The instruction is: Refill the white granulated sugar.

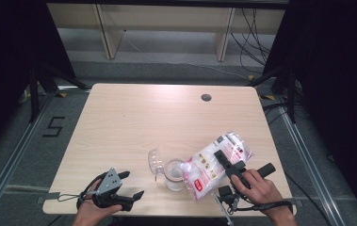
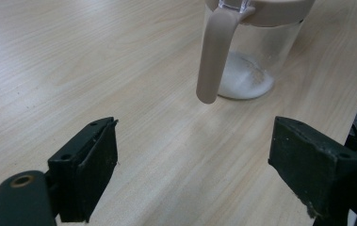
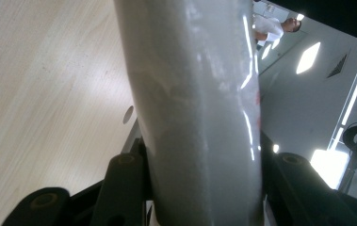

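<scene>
Pale wooden table [image 1: 133,117] stands on grey floor [image 1: 166,52] between dark curtains [image 1: 6,56].

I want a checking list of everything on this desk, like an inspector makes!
Surface: pale wooden table, round hole near its far edge.
Job's things: clear jar with a little white powder at the bottom, its lid flipped open; bag of white powder tipped over the jar.
Clutter: nothing seen.
Grippers: left gripper open, empty, near the jar; right gripper shut on the bag.
Cables: one trails from each gripper; more on the floor behind.
Surroundings: grey floor, dark curtains, wooden frame.
</scene>
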A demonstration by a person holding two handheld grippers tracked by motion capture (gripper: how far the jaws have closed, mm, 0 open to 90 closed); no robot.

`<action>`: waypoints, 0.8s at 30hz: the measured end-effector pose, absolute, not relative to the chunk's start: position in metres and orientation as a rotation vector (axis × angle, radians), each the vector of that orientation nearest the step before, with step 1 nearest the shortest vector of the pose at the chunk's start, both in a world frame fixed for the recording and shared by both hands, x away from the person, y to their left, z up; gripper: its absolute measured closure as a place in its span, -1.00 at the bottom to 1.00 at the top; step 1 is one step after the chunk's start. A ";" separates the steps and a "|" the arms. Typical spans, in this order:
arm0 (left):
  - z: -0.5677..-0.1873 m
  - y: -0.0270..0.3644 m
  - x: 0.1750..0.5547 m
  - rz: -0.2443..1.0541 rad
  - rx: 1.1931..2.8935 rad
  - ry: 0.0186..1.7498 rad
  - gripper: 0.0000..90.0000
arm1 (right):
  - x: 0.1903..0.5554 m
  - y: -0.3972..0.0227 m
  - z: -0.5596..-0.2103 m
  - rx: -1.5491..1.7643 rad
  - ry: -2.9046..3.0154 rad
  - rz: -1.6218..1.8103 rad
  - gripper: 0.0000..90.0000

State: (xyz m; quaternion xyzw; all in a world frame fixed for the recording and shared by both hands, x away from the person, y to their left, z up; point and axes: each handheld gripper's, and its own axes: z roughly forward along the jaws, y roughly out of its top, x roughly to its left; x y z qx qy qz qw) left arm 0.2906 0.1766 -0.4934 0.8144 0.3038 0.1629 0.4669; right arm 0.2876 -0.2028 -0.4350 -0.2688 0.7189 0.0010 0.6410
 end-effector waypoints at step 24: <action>-0.494 0.176 0.289 0.385 1.988 0.775 -0.65 | 0.287 -0.203 -0.434 -0.614 1.642 0.006 0.39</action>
